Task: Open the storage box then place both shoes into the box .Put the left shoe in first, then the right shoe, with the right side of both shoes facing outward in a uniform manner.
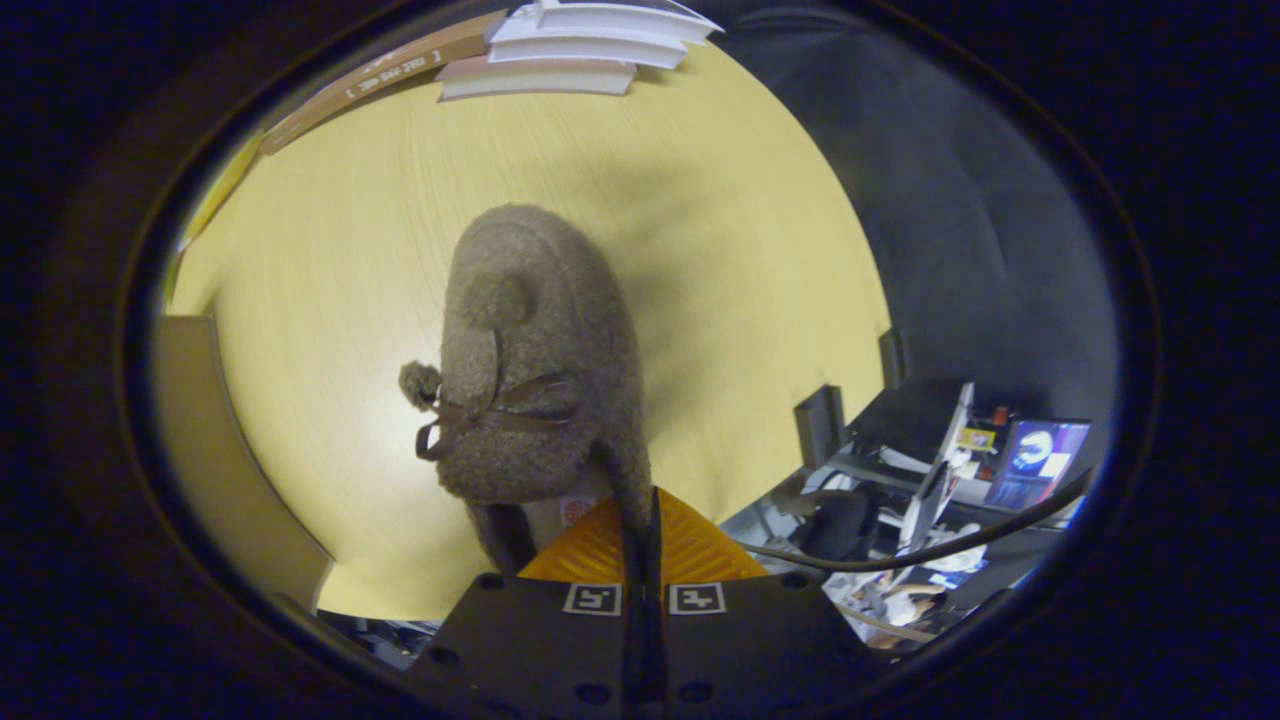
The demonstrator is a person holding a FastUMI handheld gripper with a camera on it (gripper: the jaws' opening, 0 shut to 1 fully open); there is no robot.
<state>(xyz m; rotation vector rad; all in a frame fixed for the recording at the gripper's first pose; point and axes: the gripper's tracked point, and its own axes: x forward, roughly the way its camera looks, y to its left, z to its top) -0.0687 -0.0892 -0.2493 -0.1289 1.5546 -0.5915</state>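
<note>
Pinched together on the heel rim of the fuzzy shoe [540, 360], the gripper [645, 520] carries it above the desk [330, 250]; best keep the toe level toward the box [215, 450] at the desk's edge.

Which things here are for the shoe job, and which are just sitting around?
For the job:
- the fuzzy brown shoe with a bow, pinched by its edge
- the gripper, fingers closed tight on that shoe

Just lying about:
- the stack of books at the far side of the yellow table
- the cluttered desk off beyond the table
</note>
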